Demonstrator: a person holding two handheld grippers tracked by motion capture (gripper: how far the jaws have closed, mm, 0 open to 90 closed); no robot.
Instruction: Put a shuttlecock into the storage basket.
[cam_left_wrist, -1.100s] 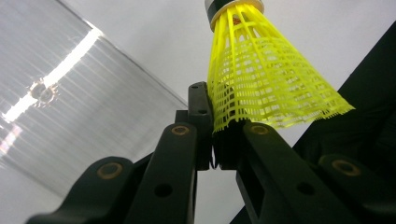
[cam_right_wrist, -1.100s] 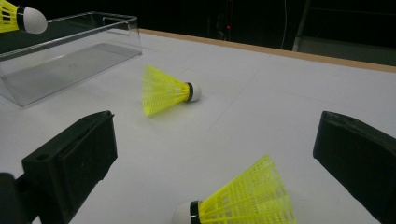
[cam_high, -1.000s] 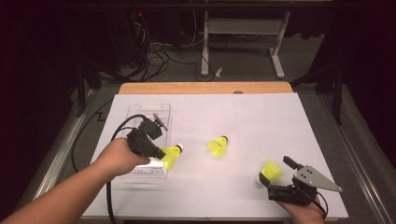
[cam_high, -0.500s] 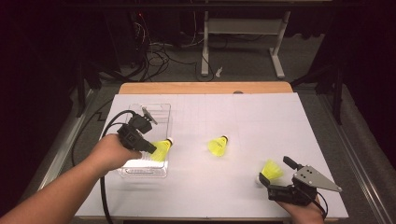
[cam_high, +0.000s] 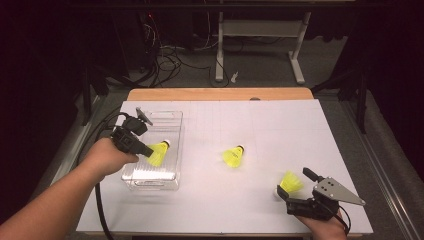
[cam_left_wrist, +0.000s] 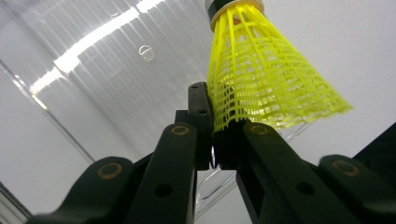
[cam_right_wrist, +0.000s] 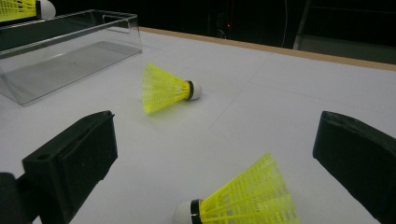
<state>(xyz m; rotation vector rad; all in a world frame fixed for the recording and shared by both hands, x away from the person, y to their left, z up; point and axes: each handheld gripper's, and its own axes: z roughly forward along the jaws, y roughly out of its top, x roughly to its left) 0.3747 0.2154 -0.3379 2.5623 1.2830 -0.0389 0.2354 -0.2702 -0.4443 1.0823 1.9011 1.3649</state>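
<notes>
Shuttlecock cropped between right tool's spread jaws.

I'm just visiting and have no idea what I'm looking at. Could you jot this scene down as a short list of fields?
Setting: white table, person with a gripper in each hand
Left gripper: jaws shut on a yellow shuttlecock, held over a clear box
Right gripper: jaws open around a second shuttlecock lying on the table
Third shuttlecock: lying mid-table, untouched

Bare forearms, black tongs with brass-ringed screw holes, trailing black cable, grey triangular plate
</notes>
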